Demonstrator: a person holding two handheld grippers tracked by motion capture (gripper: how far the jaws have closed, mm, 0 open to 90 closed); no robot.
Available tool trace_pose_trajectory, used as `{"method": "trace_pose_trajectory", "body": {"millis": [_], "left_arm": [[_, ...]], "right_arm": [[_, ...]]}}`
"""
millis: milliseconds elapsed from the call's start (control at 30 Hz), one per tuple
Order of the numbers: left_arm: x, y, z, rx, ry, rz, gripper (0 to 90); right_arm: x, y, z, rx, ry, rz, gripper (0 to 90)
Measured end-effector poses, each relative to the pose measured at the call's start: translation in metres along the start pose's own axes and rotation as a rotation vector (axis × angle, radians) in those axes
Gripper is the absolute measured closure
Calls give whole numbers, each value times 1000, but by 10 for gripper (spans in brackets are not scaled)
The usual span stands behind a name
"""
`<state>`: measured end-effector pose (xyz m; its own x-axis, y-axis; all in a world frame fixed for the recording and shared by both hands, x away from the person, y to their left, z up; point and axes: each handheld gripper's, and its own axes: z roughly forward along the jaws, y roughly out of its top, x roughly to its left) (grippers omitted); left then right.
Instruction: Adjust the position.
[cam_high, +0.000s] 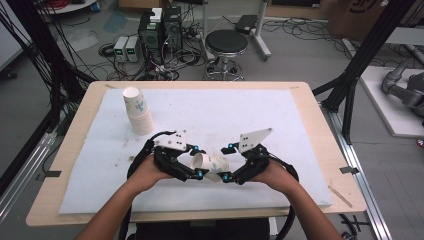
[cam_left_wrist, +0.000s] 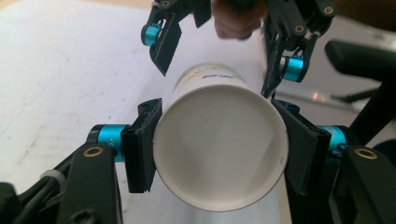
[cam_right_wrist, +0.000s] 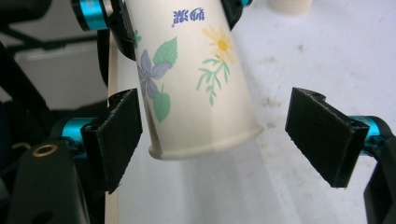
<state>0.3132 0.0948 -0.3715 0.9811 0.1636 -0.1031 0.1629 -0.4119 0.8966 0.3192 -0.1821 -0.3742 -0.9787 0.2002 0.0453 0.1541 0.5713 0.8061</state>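
High view: cup (cam_high: 210, 165) lies level between grippers, mouth toward left.
Left gripper (cam_high: 196, 161): clamps cup's mouth end.
Right gripper (cam_high: 227, 162): released, jaws astride cup's base.

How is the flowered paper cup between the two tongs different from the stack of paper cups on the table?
The flowered white paper cup is single, lies on its side off the table, and is clamped near its rim by the left tongs. The stack of white paper cups is several cups nested, stands mouth-down on the white mat, and is untouched. Both share the same floral print.
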Motion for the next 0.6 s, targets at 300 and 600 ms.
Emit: {"method": "trace_pose_trajectory", "body": {"millis": [300,600], "left_arm": [[-3,-25,-4,-132,19,-12,372],[-3,-30,-8,-173,15,6,372]], "right_arm": [[12,-20,-4,-134,-29,-1,192],[11,-40,-1,-216,-25,34,193]]}}
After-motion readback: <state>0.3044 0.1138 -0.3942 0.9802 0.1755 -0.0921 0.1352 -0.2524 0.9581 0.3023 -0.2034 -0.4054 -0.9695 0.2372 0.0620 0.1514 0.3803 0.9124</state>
